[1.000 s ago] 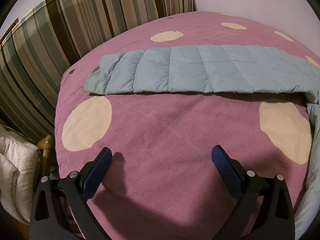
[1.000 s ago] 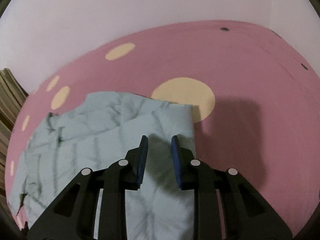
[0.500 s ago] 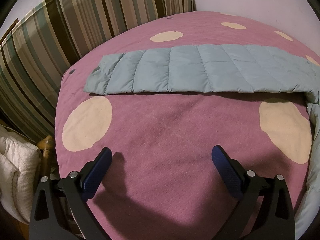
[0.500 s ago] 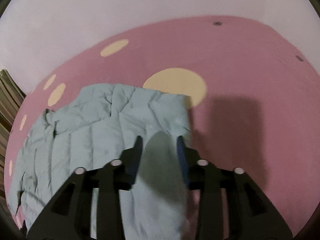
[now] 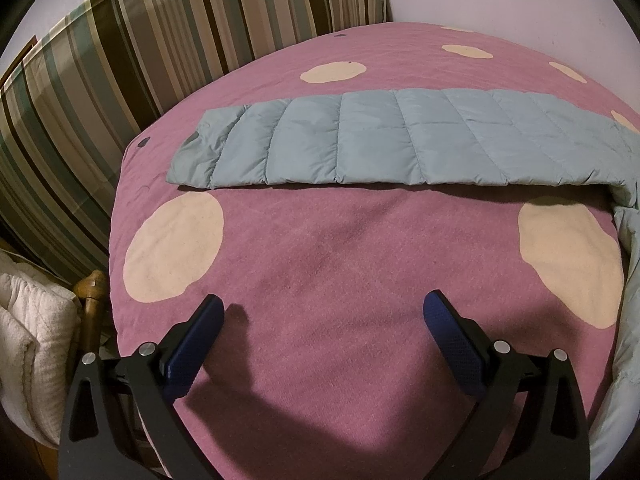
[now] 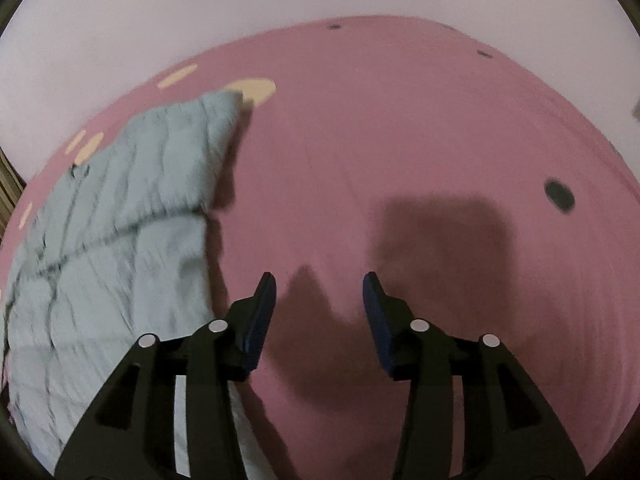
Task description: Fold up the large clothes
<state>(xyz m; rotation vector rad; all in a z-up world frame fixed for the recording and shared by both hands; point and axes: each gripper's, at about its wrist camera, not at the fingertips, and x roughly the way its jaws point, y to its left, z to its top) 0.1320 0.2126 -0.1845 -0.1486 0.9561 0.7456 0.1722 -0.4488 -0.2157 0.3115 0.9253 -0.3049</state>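
A pale blue quilted jacket [image 5: 400, 140] lies on a pink bedspread with cream dots [image 5: 320, 260]; one long sleeve stretches flat across the far side in the left wrist view. My left gripper [image 5: 324, 312] hangs open over bare bedspread, well short of the sleeve. In the right wrist view the jacket's body [image 6: 112, 240] lies rumpled at the left, one part folded over. My right gripper [image 6: 320, 288] is over bare pink cloth [image 6: 400, 160] to the right of the jacket, its jaws opening with nothing between them.
Striped cushions [image 5: 140, 60] stand along the bed's left side. A white padded bundle [image 5: 28, 340] and a wooden post [image 5: 92, 284] sit past the bed's left edge. A pale wall [image 6: 280, 0] runs behind the bed.
The right gripper let go of the jacket, slid right off it onto bare bedspread, and its jaws widened. The left gripper and the sleeve stayed put.
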